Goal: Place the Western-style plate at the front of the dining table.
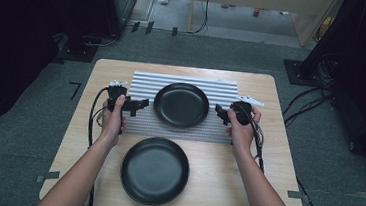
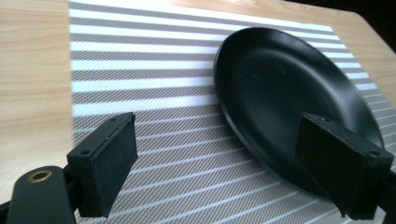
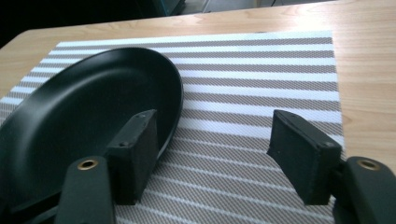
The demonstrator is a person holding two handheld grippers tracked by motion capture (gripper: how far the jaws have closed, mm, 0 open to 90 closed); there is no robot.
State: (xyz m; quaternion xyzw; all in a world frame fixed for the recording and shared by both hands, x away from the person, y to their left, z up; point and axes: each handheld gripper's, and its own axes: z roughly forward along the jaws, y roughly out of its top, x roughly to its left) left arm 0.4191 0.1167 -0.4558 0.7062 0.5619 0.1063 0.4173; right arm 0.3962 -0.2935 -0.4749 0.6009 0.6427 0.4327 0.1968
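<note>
Black plate (image 1: pixel 181 105) set mid-placemat (image 1: pixel 142 82); left gripper (image 1: pixel 143 103) and right gripper (image 1: pixel 218 109) flank it, jaws released; second plate (image 1: pixel 155 170) waits at the table's near edge.

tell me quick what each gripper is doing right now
left gripper: open, holding nothing
right gripper: open, holding nothing

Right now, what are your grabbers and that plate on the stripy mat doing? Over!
Left gripper and right gripper: jaws open, nothing held, either side of the plate. Black plate flat on striped mat. Second black plate nearer the person, not in the way.
</note>
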